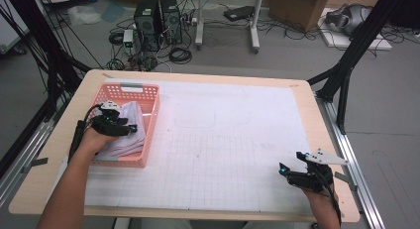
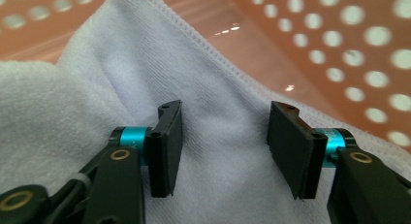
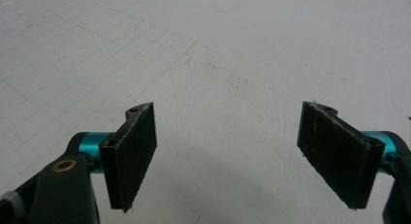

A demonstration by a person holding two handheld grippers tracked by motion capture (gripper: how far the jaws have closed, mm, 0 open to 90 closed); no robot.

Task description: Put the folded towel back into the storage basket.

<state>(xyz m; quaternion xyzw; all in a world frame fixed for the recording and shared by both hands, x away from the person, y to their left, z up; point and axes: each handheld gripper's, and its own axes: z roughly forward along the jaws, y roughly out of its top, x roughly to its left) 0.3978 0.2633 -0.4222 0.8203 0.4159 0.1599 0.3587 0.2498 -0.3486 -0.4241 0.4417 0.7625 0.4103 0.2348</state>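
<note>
Black jaws of the left gripper (image 2: 220, 151) stand apart over the white towel (image 2: 121, 112), low in the frame, seemingly poised to pinch it. That towel lies in the pink basket (image 1: 148, 97) at left. At lower right, the right gripper (image 1: 292, 172) idles above the table (image 1: 223, 140), its 2 jaws wide apart.

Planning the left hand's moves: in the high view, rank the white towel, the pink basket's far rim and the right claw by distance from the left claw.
1. White folded towel, under the left claw.
2. Pink plastic basket's far rim, just beyond.
3. Right claw, across the table.
</note>
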